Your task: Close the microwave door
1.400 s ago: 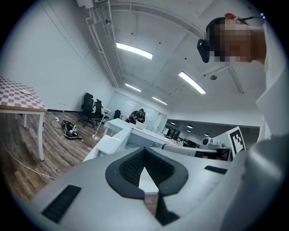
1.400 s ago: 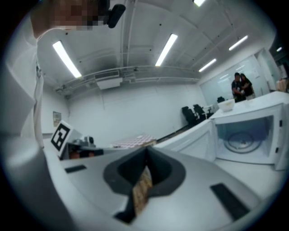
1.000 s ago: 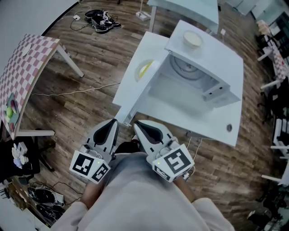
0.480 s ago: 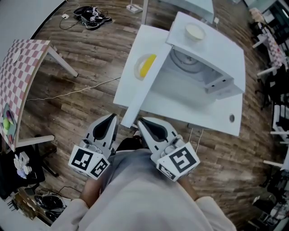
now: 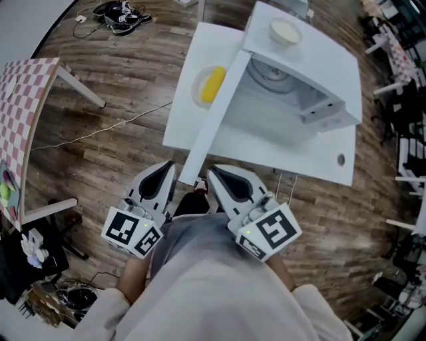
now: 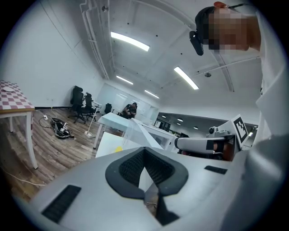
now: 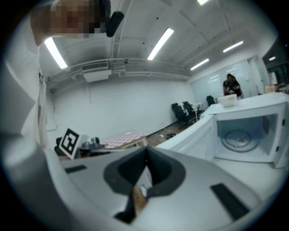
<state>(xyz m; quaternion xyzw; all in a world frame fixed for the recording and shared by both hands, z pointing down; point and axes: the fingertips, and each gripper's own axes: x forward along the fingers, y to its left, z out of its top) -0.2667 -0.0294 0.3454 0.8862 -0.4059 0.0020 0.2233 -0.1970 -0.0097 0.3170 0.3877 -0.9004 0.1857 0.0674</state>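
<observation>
The white microwave (image 5: 313, 66) stands on a white table (image 5: 293, 156) with its door (image 5: 213, 113) swung wide open toward me; the glass turntable (image 5: 269, 74) shows inside. My left gripper (image 5: 166, 168) and right gripper (image 5: 214, 172) are held close to my body, both shut and empty. Their tips sit just short of the door's near end without touching it. In the right gripper view the open microwave (image 7: 246, 131) lies ahead to the right, beyond my right gripper (image 7: 145, 150). The left gripper (image 6: 144, 150) looks along the table.
A white bowl (image 5: 284, 30) sits on top of the microwave. A yellow item on a plate (image 5: 212, 84) lies on the table left of the door. A checkered table (image 5: 20, 100) stands far left. Cables and shoes (image 5: 120, 13) lie on the wooden floor.
The head view has shifted, so the microwave and table sit a little higher in it. Both grippers stay shut near my body. The door stands open as before.
</observation>
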